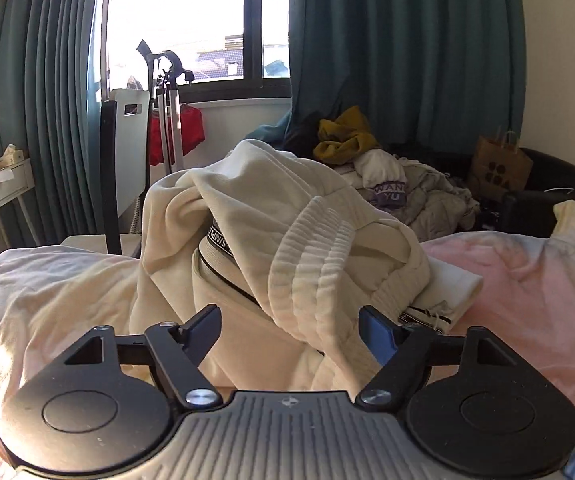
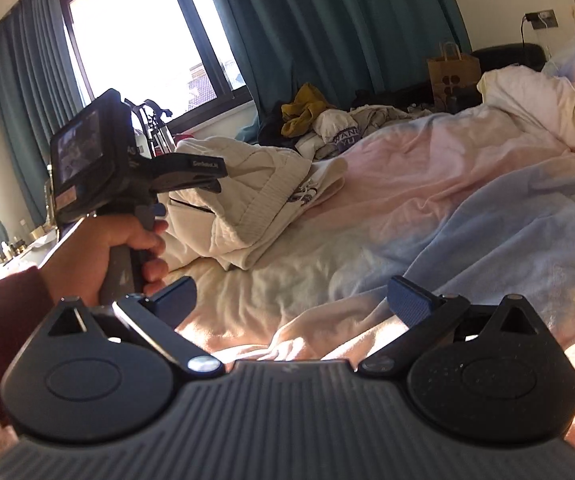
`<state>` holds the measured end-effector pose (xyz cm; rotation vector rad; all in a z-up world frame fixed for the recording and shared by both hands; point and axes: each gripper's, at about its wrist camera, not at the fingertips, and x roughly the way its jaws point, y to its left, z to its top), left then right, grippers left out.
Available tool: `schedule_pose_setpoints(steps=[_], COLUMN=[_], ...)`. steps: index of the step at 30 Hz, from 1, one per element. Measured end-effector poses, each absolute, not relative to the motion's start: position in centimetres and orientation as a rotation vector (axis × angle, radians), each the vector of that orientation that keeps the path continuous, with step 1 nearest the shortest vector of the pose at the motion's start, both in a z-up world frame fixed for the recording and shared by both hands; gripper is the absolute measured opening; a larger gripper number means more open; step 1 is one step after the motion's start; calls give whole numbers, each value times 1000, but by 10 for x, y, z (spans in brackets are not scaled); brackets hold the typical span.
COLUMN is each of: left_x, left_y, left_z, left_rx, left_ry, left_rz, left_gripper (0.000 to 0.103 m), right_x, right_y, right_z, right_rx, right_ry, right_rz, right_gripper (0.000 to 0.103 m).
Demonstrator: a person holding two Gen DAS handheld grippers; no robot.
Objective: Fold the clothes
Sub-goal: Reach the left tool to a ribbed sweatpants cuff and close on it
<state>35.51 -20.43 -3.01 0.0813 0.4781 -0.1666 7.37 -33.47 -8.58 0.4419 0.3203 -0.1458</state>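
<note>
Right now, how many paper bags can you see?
1: a brown paper bag stands past the clothes pile, against the black seat by the curtain. Others could be hidden behind the pile.

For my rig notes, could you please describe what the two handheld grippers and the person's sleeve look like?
Each gripper, left gripper and right gripper, has black linkage arms, round black discs, a ribbed grey body and blue finger pads. The sleeve is dark red.

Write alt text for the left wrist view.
An open left gripper faces a crumpled cream garment heaped on a bed, with cloth lying between its fingers but not pinched. Behind are teal curtains, a bright window and a pile of clothes.
</note>
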Motion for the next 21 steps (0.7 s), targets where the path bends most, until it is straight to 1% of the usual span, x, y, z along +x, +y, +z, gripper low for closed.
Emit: schedule_pose_setpoints(steps=[2,4,5,7,13,17,21], left_x=[369,372,372,364,303,252,202], left_y=[-203,-198,-196,-189,-154,-111,-59], left_z=[-28,-23,-20,-10,36,63,78], left_rx=[62,33,19,0,-9,-33,-68], left_ry=[491,496,497,468,361,348,343], left_rz=[-153,-143,-137,-139,-185,-214,-224], left_gripper=[60,39,34,28,23,22,21], right_x=[78,81,82,84,76,70,64], right_y=[-337,-338,-337,-337,-334,-331,-324], right_z=[-92,-96,-98,-99,-93,-86,-76], right_rx=[453,457,456,451,423,416,407], right_ry=[316,313,315,320,276,246,217], right_rz=[-136,-129,-127,-125,-132,-108,-75], right_gripper=[103,103,103,103,103,103,103])
